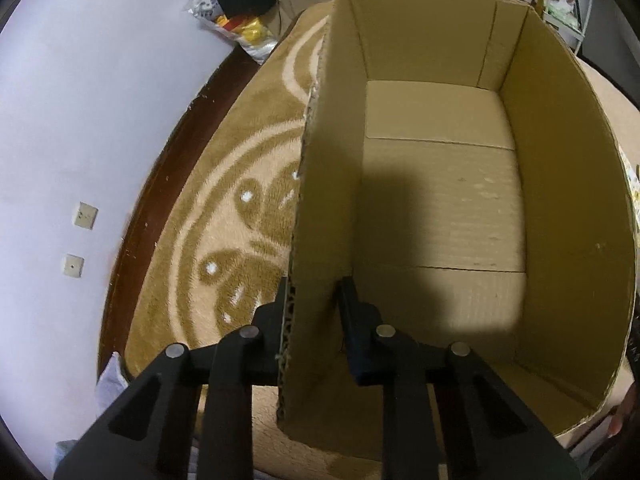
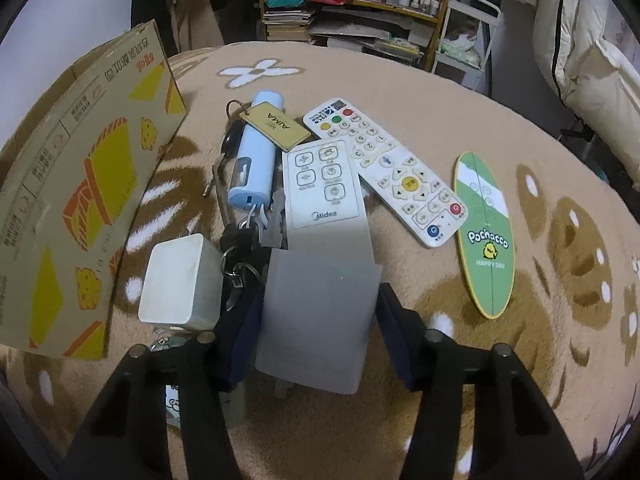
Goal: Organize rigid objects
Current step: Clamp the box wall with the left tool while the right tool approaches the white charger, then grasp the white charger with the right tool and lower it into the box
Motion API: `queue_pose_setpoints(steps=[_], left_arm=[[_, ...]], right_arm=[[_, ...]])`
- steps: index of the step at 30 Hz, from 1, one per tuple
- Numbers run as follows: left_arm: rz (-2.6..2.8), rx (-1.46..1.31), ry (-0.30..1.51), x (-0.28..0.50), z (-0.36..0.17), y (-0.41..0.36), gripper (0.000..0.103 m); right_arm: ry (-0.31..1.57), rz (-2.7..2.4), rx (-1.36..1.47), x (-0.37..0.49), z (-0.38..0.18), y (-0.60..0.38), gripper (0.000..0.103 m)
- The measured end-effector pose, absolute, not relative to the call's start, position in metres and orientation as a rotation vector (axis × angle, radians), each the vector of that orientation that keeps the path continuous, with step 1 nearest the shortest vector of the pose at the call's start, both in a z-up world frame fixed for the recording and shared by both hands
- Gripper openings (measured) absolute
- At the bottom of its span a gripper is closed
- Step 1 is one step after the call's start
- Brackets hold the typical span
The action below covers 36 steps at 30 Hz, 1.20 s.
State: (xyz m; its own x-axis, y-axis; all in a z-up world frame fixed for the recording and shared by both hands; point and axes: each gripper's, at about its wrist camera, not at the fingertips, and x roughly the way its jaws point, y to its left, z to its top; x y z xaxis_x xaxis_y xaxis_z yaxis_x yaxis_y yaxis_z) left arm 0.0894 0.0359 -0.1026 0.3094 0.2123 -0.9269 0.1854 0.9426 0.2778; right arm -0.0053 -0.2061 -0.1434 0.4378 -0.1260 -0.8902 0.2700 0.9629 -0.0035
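- Your right gripper (image 2: pixel 318 316) is nearest the lens: its two fingers sit on either side of a grey block-shaped adapter (image 2: pixel 316 320), touching its sides, so it is clamped on that block just above the beige patterned blanket (image 2: pixel 400 80).
- Just left of it stands a white cube charger (image 2: pixel 180 284), with a bunch of keys (image 2: pixel 244 248) between the two.
- Beyond lie a Midea remote (image 2: pixel 324 184), long axis running away from you, a pale blue cylinder (image 2: pixel 256 156) parallel to it, and a longer white remote (image 2: pixel 388 168) angled towards the right.
- A green oval Pochacco card (image 2: pixel 486 236) lies apart on the right, long axis near-vertical in the right wrist view.
- Your left gripper (image 1: pixel 314 300) straddles the near left wall of the cardboard box (image 1: pixel 560 200), one finger outside, one inside; I cannot tell whether it pinches the wall.
- The box is open-topped and shows only bare cardboard floor.
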Motion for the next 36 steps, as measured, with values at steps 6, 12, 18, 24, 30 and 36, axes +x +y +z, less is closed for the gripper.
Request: queue_pose_setpoints(steps=[6, 12, 18, 24, 30, 36], left_arm=[[0.024, 0.332, 1.268, 0.091, -0.102, 0.039, 0.02], [0.022, 0.343, 1.268, 0.088, -0.102, 0.037, 0.02], [0.024, 0.338, 1.273, 0.088, -0.103, 0.037, 0.02], [0.026, 0.341, 1.274, 0.088, -0.102, 0.037, 0.02], [0.028, 0.341, 1.278, 0.088, -0.103, 0.037, 0.021], [0.029, 0.342, 1.28, 0.088, -0.104, 0.037, 0.021]], right_arm=[[1.029, -0.257, 0.173, -0.014, -0.124, -0.209, 0.056], [0.941, -0.249, 0.16, -0.015, -0.091, -0.205, 0.055], [0.851, -0.21, 0.186, -0.008, -0.054, -0.195, 0.055], [0.767, -0.141, 0.208, 0.014, -0.019, -0.172, 0.055], [0.717, -0.068, 0.23, 0.04, 0.0, -0.142, 0.055], [0.734, -0.008, 0.259, 0.062, 0.003, -0.116, 0.055]])
